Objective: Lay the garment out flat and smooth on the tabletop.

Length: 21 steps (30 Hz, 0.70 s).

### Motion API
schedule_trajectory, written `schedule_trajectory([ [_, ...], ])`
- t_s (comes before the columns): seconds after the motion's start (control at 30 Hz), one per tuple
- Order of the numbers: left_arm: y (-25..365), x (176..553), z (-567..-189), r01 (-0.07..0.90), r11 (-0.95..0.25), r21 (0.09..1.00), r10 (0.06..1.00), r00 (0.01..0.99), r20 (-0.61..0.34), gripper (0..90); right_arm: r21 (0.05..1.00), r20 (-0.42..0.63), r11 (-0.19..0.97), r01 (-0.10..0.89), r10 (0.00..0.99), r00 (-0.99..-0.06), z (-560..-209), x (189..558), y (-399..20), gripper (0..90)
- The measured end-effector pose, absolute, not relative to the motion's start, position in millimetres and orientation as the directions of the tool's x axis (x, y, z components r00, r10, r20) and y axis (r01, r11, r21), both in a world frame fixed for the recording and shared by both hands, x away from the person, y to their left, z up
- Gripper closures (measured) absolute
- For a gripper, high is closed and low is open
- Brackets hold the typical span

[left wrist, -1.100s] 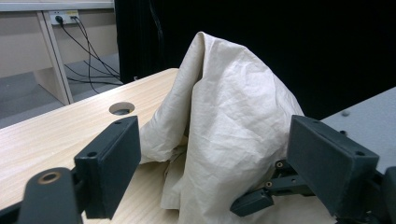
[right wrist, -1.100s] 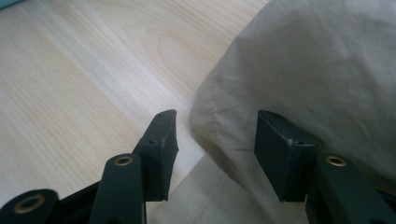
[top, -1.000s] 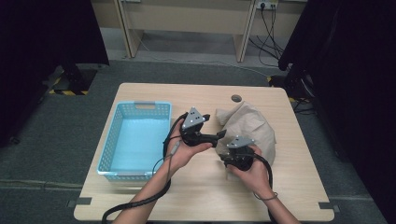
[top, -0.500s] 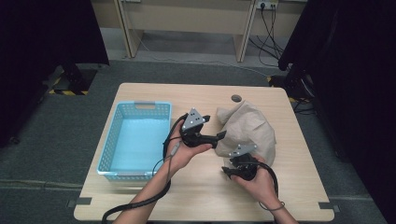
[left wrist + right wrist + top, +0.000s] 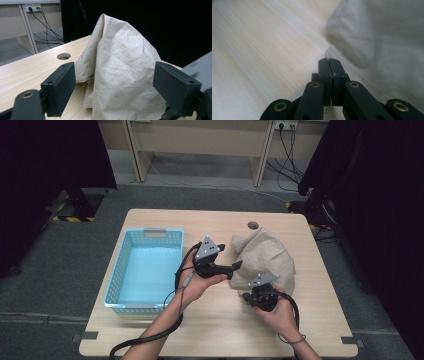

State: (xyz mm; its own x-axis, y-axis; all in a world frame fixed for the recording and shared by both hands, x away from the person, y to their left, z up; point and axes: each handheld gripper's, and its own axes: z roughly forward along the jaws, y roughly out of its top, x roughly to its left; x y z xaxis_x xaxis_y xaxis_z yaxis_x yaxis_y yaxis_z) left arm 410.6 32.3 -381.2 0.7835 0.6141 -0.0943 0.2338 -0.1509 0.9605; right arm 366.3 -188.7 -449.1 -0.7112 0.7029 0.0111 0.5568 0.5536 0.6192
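**Cloth Still Heaped on the Table, Basket Still Waiting**

A crumpled beige cloth (image 5: 265, 260) stands in a peaked heap on the right half of the wooden table (image 5: 215, 330), near a round cable hole (image 5: 253, 225) at the far edge. The right gripper (image 5: 329, 62), at the heap's near edge, has just been closing, and its jaws now meet flat against each other; the right gripper view shows their tips at the cloth's hem, but whether any fabric is pinched between them cannot be told. The left gripper (image 5: 235, 267) hangs just left of the heap with its jaws spread wide, holding nothing; in the left gripper view the cloth rises between them without touching either pad. A light blue basket (image 5: 117, 285) sits on the left side of the table, nothing in it. Judged from this, the work is at its start: a first grip at the hem at most, while the cloth remains unfolded and unmoved, with smoothing, folding or stowing all still ahead.
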Motion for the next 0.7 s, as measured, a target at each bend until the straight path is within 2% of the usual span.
schedule_trajectory([
  [0.1,34.3,412.0,-382.7,0.24,-0.152,0.959,0.62,0.779,-0.096,18.3,0.662,0.005,0.529,0.531,0.705,-0.709,-432.5,364.2,-190.9,89.2],
  [0.2,35.8,412.4,-382.8,0.24,-0.145,0.96,0.625,0.775,-0.099,18.4,0.732,-0.002,0.475,0.489,0.719,-0.695,-399.8,362.3,-200.6,89.2],
  [0.23,36.1,412.3,-382.8,0.239,-0.144,0.96,0.625,0.774,-0.099,18.4,0.776,-0.012,0.435,0.457,0.734,-0.679,-377.6,361.7,-210.6,89.2],
  [0.37,34.1,411.9,-384.5,0.241,-0.148,0.959,0.622,0.777,-0.099,18.5,0.851,-0.031,0.347,0.393,0.782,-0.622,-339.6,361.0,-236.3,89.2],
  [0.53,28.4,414.6,-388.9,0.255,-0.173,0.952,0.612,0.785,-0.099,19.0,0.905,-0.024,0.243,0.349,0.848,-0.529,-312.9,364.8,-269.5,89.2],
  [0.7,21.5,416.5,-396.9,0.274,-0.213,0.938,0.603,0.792,-0.095,20.2,0.914,-0.013,0.194,0.357,0.892,-0.452,-310.5,374.7,-291.0,89.2],
])
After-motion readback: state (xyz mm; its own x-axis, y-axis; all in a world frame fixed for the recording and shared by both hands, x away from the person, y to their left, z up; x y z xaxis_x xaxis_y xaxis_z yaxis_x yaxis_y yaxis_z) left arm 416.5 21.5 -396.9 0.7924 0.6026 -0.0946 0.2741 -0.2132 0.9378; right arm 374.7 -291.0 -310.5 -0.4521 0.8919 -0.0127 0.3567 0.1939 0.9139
